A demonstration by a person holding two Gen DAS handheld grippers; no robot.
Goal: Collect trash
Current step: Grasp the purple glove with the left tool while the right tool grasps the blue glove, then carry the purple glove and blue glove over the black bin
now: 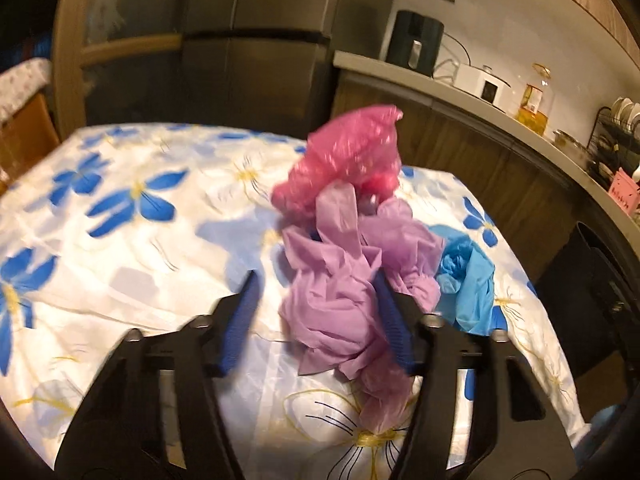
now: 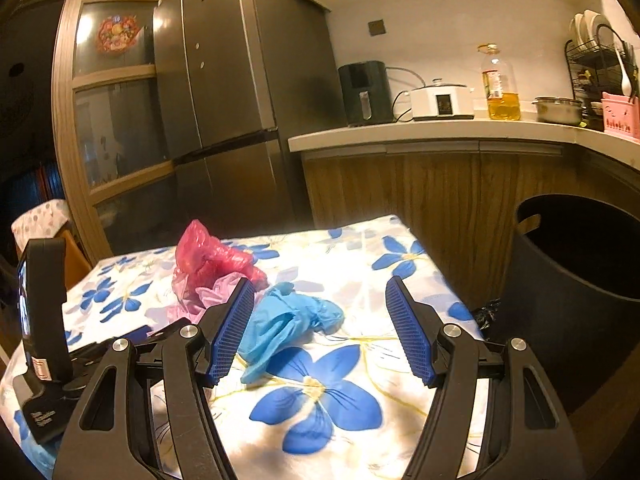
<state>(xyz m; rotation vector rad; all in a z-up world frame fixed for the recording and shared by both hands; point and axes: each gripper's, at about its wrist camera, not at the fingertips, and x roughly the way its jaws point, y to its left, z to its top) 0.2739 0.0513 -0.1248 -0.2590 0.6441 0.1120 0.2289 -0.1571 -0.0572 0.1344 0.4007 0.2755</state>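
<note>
From my left gripper [image 1: 316,300] I look down on a table under a white cloth with blue flowers [image 1: 120,208], and the trash sits bunched near the middle of it: a crumpled lilac plastic bag [image 1: 340,280] lies between my two blue pads, draped against the right-hand pad, while the left-hand pad stands clear of it with bare cloth in the gap, so the fingers are at a middling spread and I cannot call it a grip. Behind the lilac bag a pink plastic bag [image 1: 348,160] rises above it, touching it, and just to the right a blue glove [image 1: 468,280] lies on the cloth beside the lilac plastic. My right gripper [image 2: 320,320] has its fingers spread wide with nothing pressed between them; the blue glove shows in the gap, next to the left-hand pad, and whether the pad touches it I cannot tell. Off the table's right edge stands a dark round bin [image 2: 568,300], its mouth open toward me. Beyond are a grey fridge [image 2: 240,80] and a counter [image 2: 400,136] carrying small appliances and an oil bottle [image 2: 500,88]
</note>
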